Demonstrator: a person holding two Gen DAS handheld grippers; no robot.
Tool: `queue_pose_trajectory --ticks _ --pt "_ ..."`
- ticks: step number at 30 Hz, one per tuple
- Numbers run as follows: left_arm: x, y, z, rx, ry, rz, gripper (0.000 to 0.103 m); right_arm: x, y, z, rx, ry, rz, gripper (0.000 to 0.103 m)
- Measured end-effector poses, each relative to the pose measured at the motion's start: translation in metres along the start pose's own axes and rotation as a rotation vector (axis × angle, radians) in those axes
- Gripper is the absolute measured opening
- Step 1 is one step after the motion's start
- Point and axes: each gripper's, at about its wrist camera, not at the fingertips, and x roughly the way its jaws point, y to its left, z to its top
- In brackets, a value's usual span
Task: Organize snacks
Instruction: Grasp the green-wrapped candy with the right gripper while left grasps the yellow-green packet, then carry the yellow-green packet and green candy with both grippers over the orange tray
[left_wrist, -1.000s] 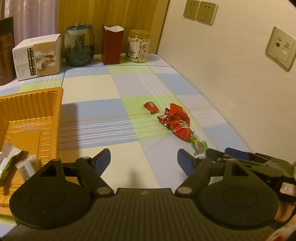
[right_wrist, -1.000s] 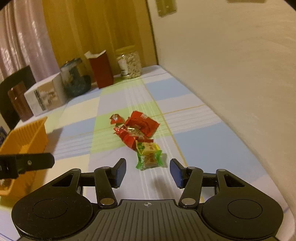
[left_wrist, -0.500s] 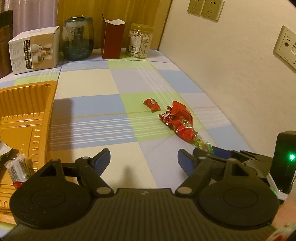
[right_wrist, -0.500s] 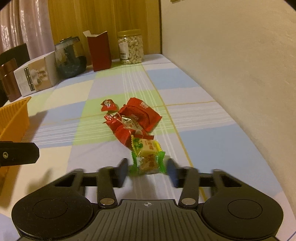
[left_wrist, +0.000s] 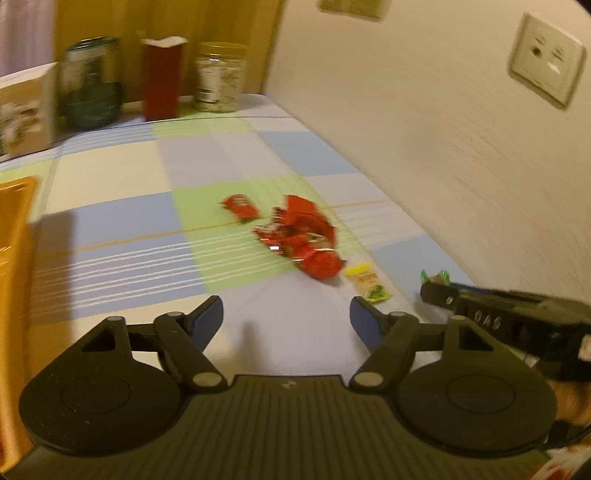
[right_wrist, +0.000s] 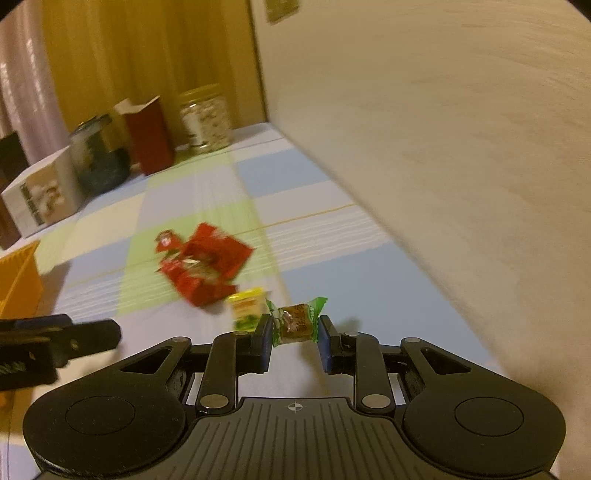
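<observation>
My right gripper (right_wrist: 294, 330) is shut on a green-wrapped candy (right_wrist: 295, 322) and holds it above the checked tablecloth; the candy's green ends (left_wrist: 435, 276) show past the right gripper in the left wrist view. A yellow-green snack packet (right_wrist: 248, 307) lies on the cloth just left of it, also in the left wrist view (left_wrist: 367, 282). A pile of red snack packets (right_wrist: 205, 264) lies beyond, with one small red packet (left_wrist: 240, 207) apart. My left gripper (left_wrist: 286, 317) is open and empty, short of the pile. The orange tray (left_wrist: 14, 236) is at the left edge.
At the table's far end stand a white box (right_wrist: 40, 197), a dark glass jar (right_wrist: 98, 160), a red carton (right_wrist: 147, 138) and a jar of nuts (right_wrist: 205, 123). The wall (right_wrist: 443, 147) runs close along the right side. Both views are motion-blurred.
My right gripper has shut on the green-wrapped candy and lifted it off the cloth, leaving the yellow-green packet behind. My left gripper has swung right, away from the tray.
</observation>
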Motion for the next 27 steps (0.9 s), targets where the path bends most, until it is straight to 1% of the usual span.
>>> queue_pose_trajectory --ticks 1,3,4,5,6,9,13,17,19,21,22,24,25,27 --pt "0.005 -0.005 0.001 0.022 0.001 -0.017 0.064 -0.002 -0.005 0.001 0.011 -0.004 -0.007 0.026" --pt "0.015 -0.015 0.001 0.057 0.005 -0.054 0.055 -0.005 -0.015 0.003 0.032 -0.011 -0.021 0.026" --pt "0.02 -0.019 0.002 0.069 0.009 -0.076 0.052 -0.006 -0.02 0.003 0.045 -0.014 -0.028 0.026" --pt "0.025 -0.025 0.003 0.085 0.013 -0.097 0.046 -0.006 -0.024 0.004 0.059 -0.016 -0.03 0.026" --pt "0.029 -0.03 0.003 0.104 0.016 -0.109 0.044 -0.007 -0.027 0.004 0.071 -0.017 -0.031 0.026" --pt "0.043 -0.043 0.004 0.137 0.02 -0.138 0.043 -0.008 -0.035 0.003 0.106 -0.02 -0.037 0.026" --pt "0.06 -0.054 0.006 0.124 0.026 -0.158 0.043 -0.007 -0.043 0.001 0.162 -0.017 -0.047 0.026" --pt "0.074 -0.061 0.008 0.102 0.031 -0.145 0.043 -0.009 -0.046 0.002 0.185 -0.027 -0.054 0.026" --pt "0.08 -0.062 0.009 0.087 0.031 -0.123 0.04 -0.009 -0.048 0.001 0.196 -0.029 -0.059 0.026" --pt "0.084 -0.064 0.01 0.078 0.022 -0.097 0.034 -0.01 -0.049 0.001 0.2 -0.031 -0.061 0.026" --pt "0.085 -0.065 0.01 0.091 0.018 -0.079 0.032 -0.009 -0.049 0.001 0.199 -0.031 -0.063 0.026" --pt "0.087 -0.068 0.01 0.129 0.015 -0.046 0.021 -0.009 -0.049 0.001 0.203 -0.029 -0.064 0.026" --pt "0.087 -0.068 0.009 0.143 0.016 -0.037 0.019 -0.008 -0.051 0.001 0.21 -0.028 -0.063 0.026" --pt "0.083 -0.066 0.007 0.164 0.02 -0.031 0.019 -0.008 -0.049 0.002 0.206 -0.03 -0.065 0.026"
